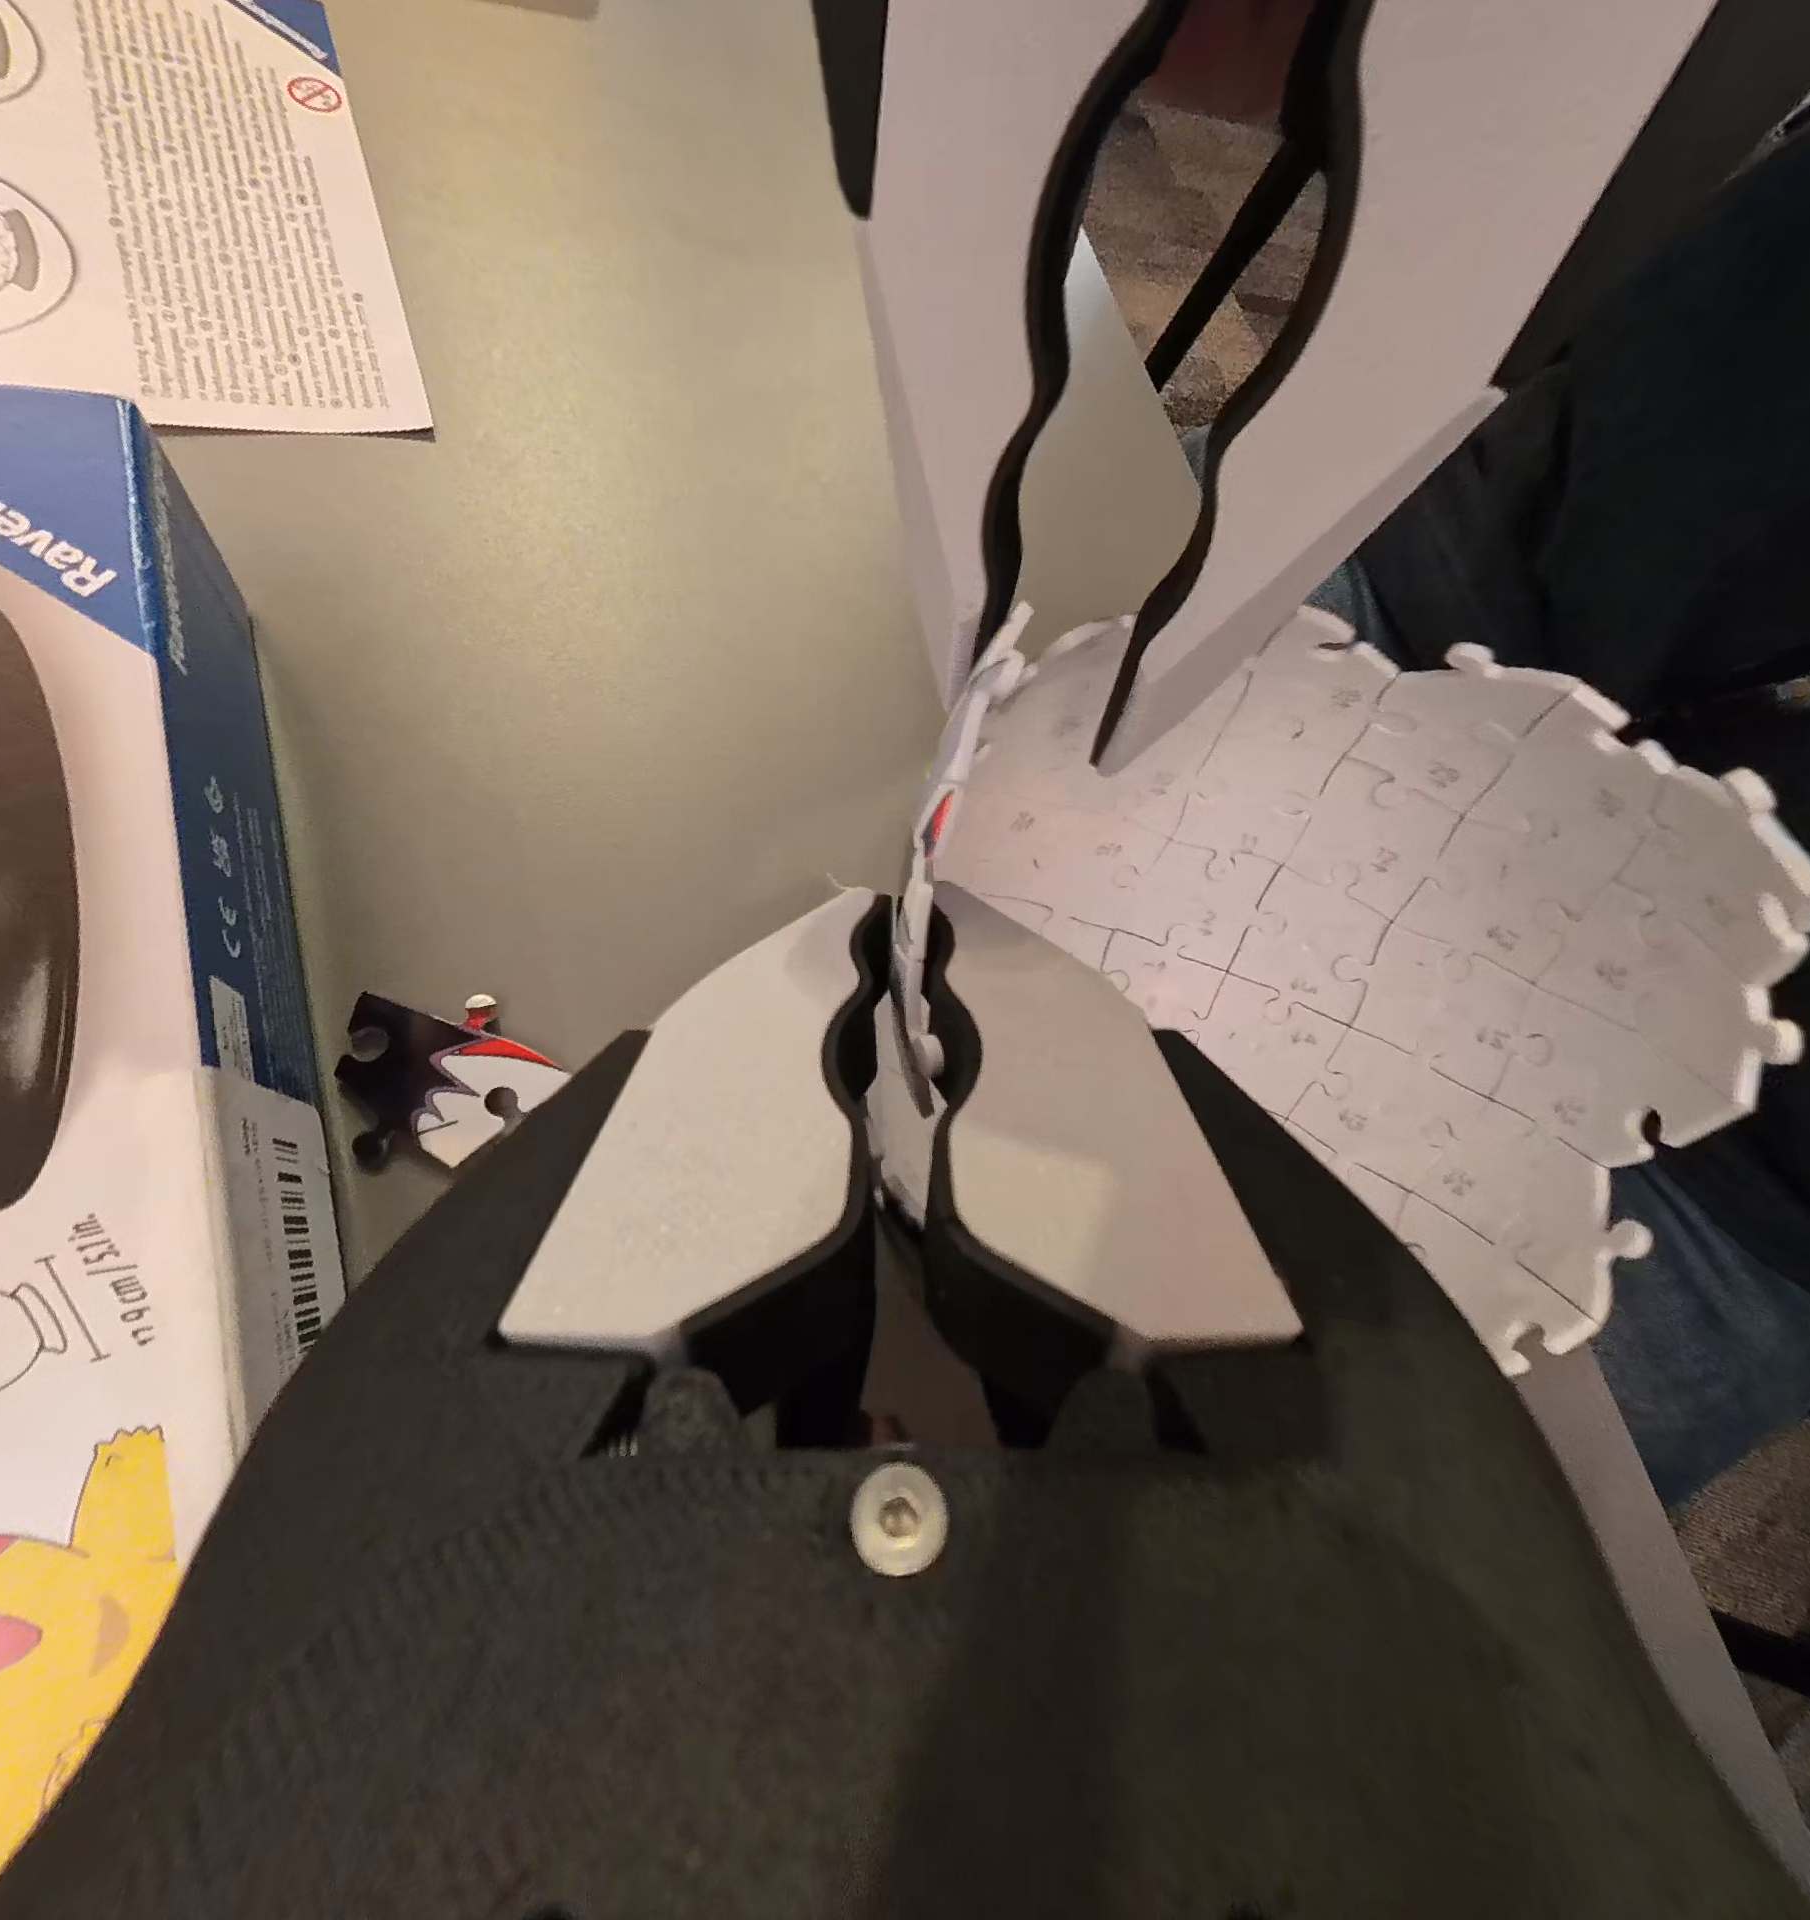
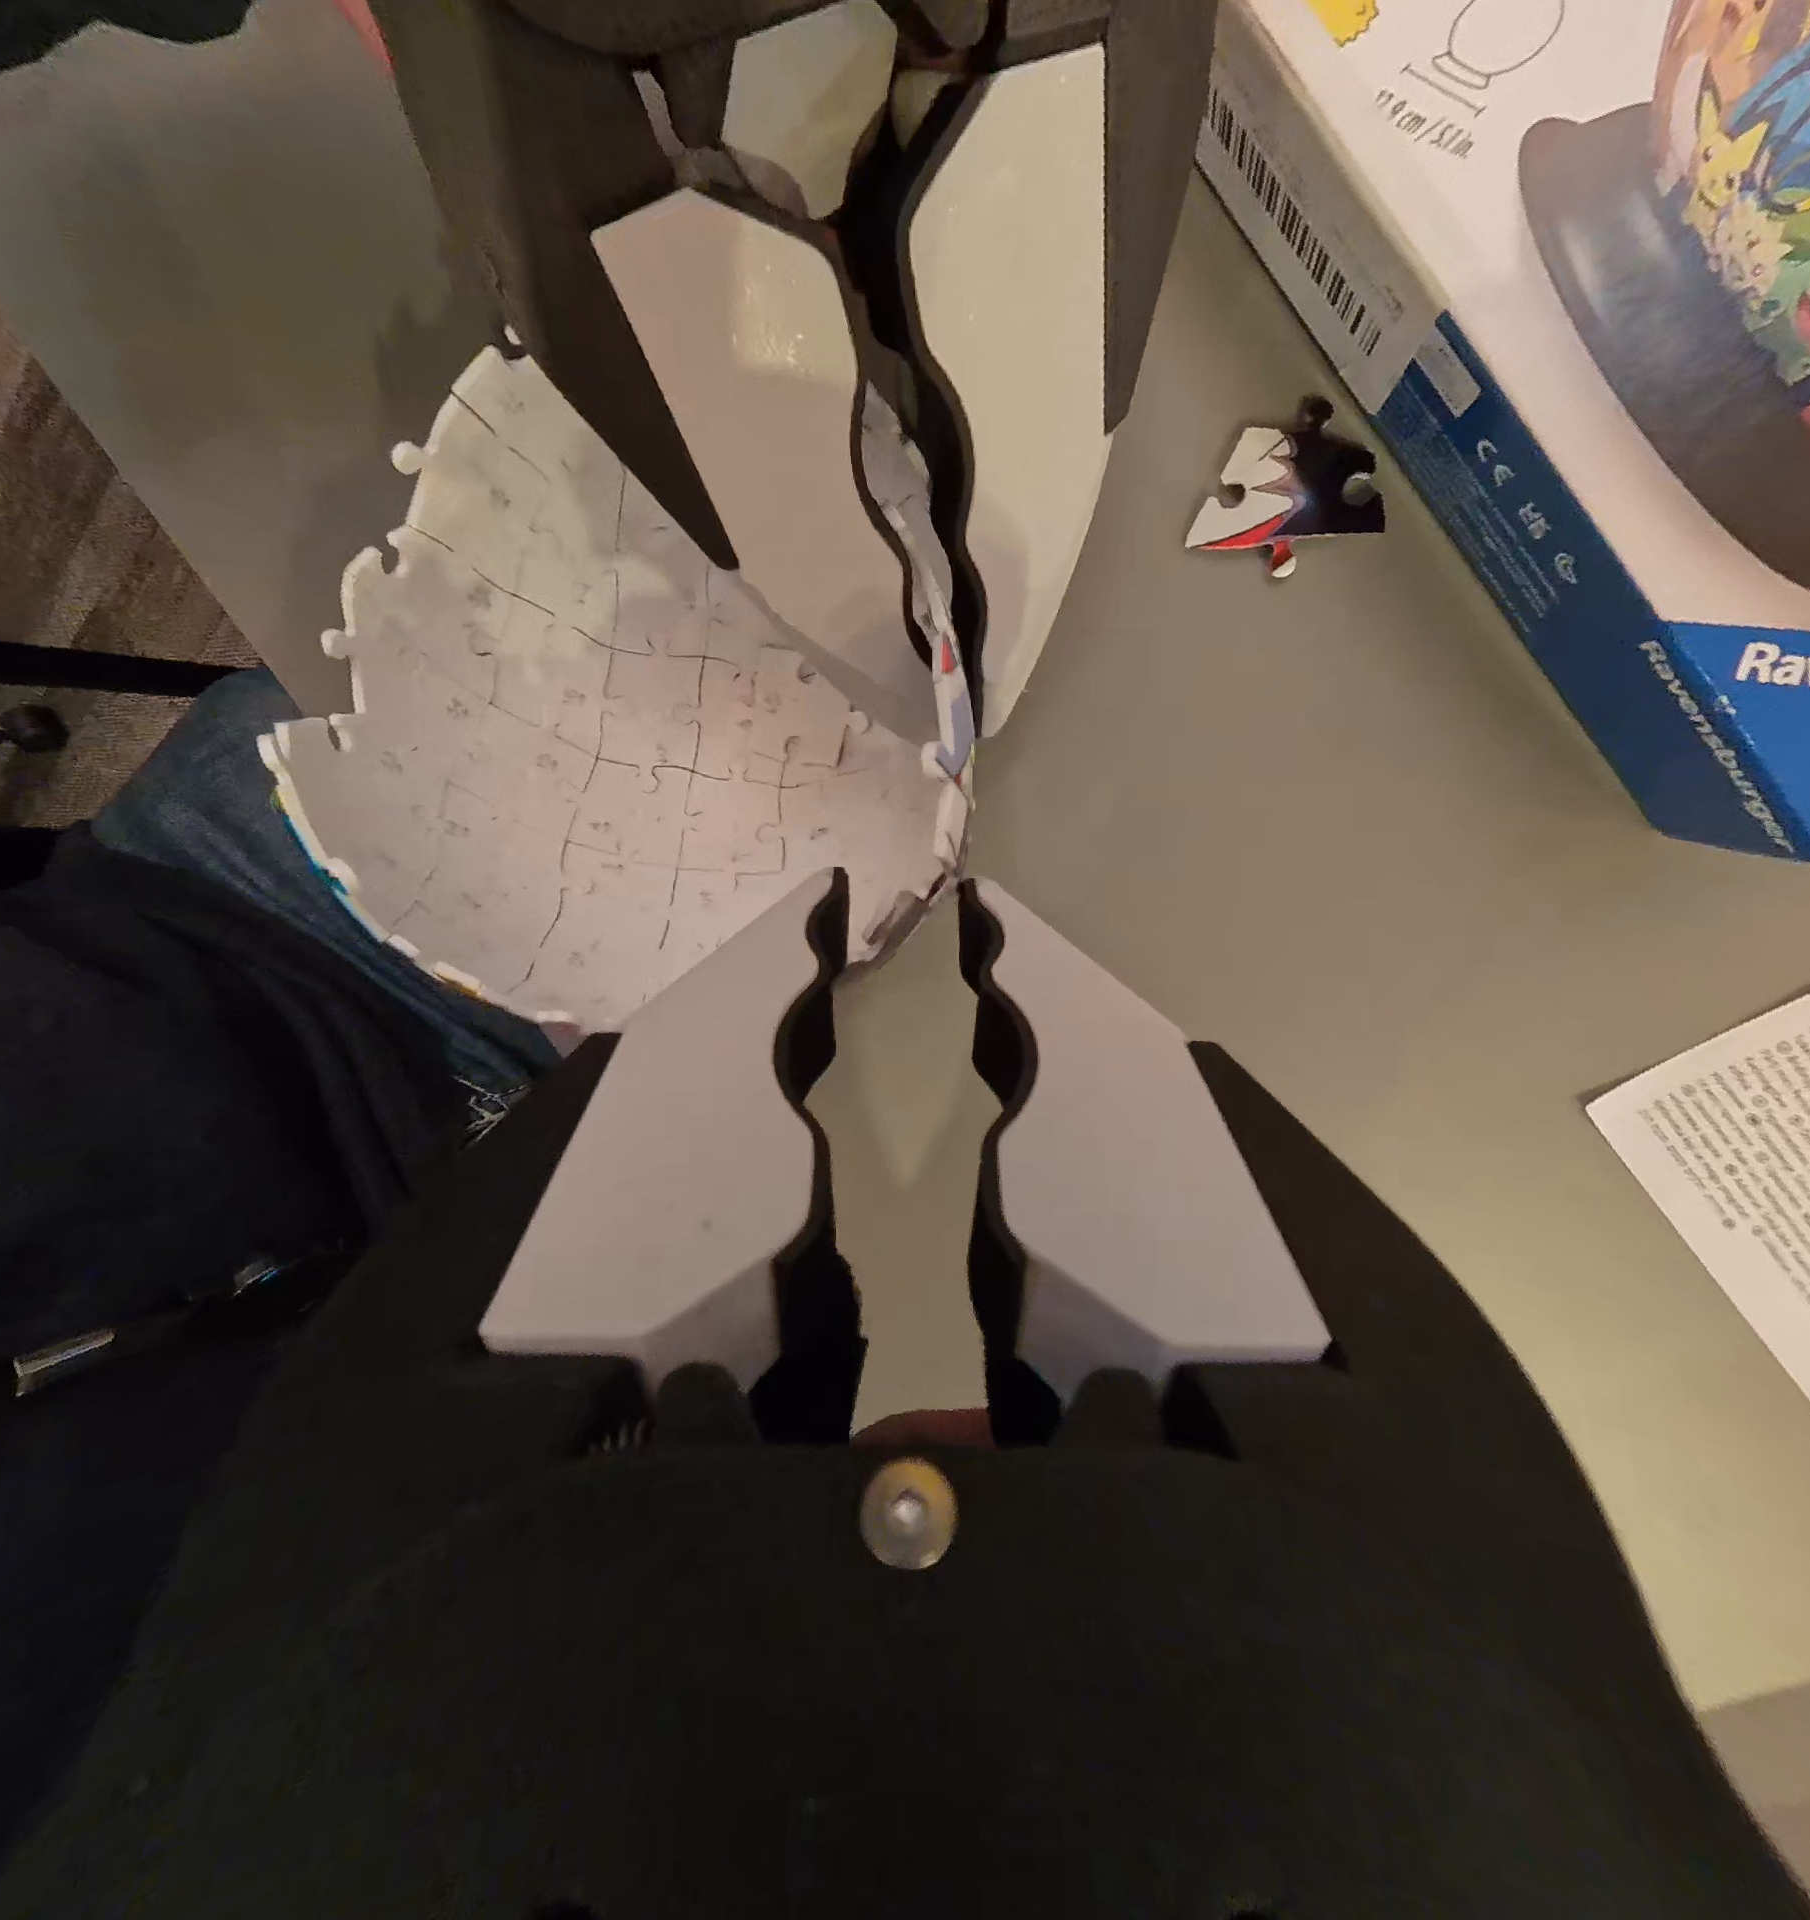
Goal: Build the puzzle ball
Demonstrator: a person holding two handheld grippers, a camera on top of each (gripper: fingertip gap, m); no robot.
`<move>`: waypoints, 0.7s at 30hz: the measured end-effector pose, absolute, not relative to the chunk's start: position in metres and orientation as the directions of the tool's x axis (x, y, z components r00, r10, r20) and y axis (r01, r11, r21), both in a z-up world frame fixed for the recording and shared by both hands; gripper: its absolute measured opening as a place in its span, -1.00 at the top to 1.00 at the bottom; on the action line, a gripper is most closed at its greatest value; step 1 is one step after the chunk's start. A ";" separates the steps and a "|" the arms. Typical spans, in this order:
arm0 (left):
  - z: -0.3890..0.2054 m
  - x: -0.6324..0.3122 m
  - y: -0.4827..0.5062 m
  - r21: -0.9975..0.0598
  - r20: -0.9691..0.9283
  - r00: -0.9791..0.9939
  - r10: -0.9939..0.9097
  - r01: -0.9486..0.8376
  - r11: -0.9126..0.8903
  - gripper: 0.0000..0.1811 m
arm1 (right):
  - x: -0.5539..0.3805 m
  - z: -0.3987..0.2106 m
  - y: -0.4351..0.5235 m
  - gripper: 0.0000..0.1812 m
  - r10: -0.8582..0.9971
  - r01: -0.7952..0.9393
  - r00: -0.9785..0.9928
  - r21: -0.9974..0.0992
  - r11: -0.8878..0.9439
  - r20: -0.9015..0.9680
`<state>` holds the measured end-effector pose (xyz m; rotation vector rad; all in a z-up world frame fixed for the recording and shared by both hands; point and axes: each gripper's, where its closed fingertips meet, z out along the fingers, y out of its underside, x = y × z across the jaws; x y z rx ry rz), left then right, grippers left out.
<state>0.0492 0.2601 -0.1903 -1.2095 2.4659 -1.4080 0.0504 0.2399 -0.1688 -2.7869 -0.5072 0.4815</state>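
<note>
The partly built puzzle ball (image 1: pixel 1400 935) is a curved white shell of joined pieces, its numbered inner side facing me, held off the table edge. It also shows in the right wrist view (image 2: pixel 589 748). My left gripper (image 1: pixel 906 914) is shut on the shell's rim, and it reaches in from the top of the right wrist view (image 2: pixel 958 707). My right gripper (image 2: pixel 901 883) is open, its tips on either side of the same rim a little farther along. In the left wrist view it (image 1: pixel 1046 707) comes from above, one finger inside the shell, one outside.
A loose coloured puzzle piece (image 2: pixel 1285 499) lies on the grey table (image 2: pixel 1296 935) beside the blue-and-white puzzle box (image 2: pixel 1607 468). A printed instruction sheet (image 2: pixel 1763 1195) lies nearby. A person's dark clothing and jeans (image 2: pixel 153 1039) are below the shell. My left and right fingertips are right by each other.
</note>
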 end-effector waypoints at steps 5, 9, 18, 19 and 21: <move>-0.190 0.048 0.260 -0.753 0.311 -0.705 -0.637 -0.592 0.288 0.96 | 0.047 -0.168 0.233 0.68 0.398 0.309 0.875 -0.316 -0.897 -0.274; -0.191 0.047 0.256 -0.754 0.301 -0.731 -0.612 -0.575 0.316 0.96 | 0.045 -0.167 0.229 0.64 0.390 0.304 0.880 -0.309 -0.901 -0.272; -0.189 0.041 0.251 -0.772 0.298 -0.778 -0.554 -0.537 0.339 0.96 | 0.046 -0.171 0.226 0.69 0.400 0.315 0.874 -0.306 -0.898 -0.276; -0.189 0.040 0.250 -0.771 0.298 -0.783 -0.546 -0.535 0.346 0.96 | 0.045 -0.171 0.226 0.69 0.402 0.317 0.873 -0.305 -0.898 -0.277; -0.188 0.040 0.249 -0.772 0.300 -0.790 -0.534 -0.530 0.350 0.96 | 0.044 -0.171 0.226 0.71 0.403 0.316 0.871 -0.306 -0.898 -0.281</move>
